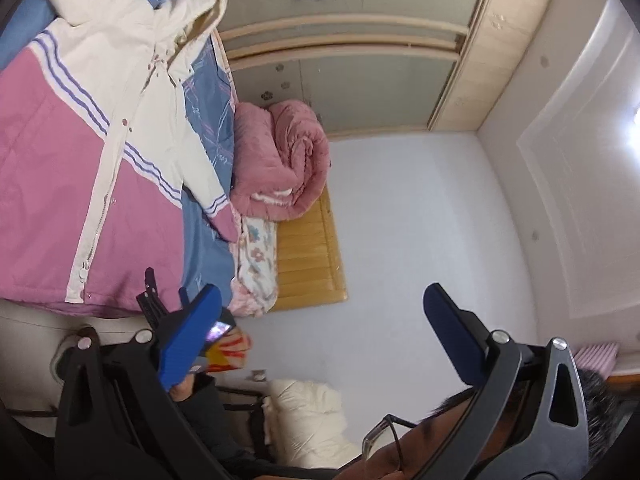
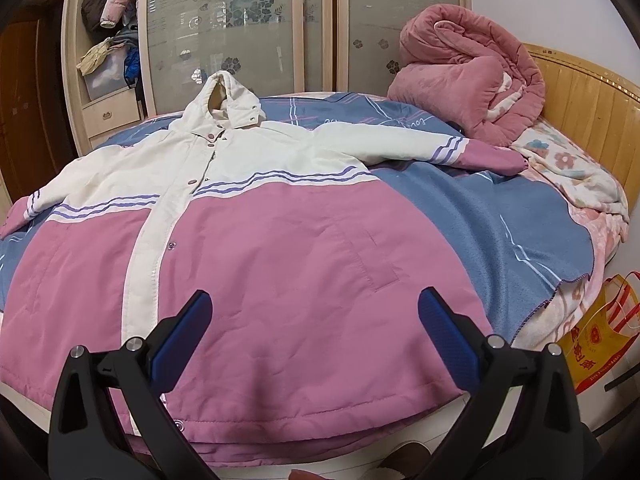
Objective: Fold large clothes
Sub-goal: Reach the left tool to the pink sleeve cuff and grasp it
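Evidently no fold had begun: the jacket [image 2: 280,240] lay flat, buttoned, filling the frame's centre on the bed [image 2: 500,220]. Both the right gripper [image 2: 316,328] and left gripper [image 1: 320,332] (aimed away) had fingers apart, empty; next, seize a sleeve.

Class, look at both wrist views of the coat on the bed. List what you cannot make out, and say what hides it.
1. Coat's left cuff: right wrist view, cut off by the picture's left edge.
2. Coat's hem: right wrist view, partly behind the open right gripper.
3. Left half of the coat: left wrist view, cut off by the edge.
4. Orange bag's print: too small and distorted to read.
5. What the left gripper aims at: it is open and points away from the bed.
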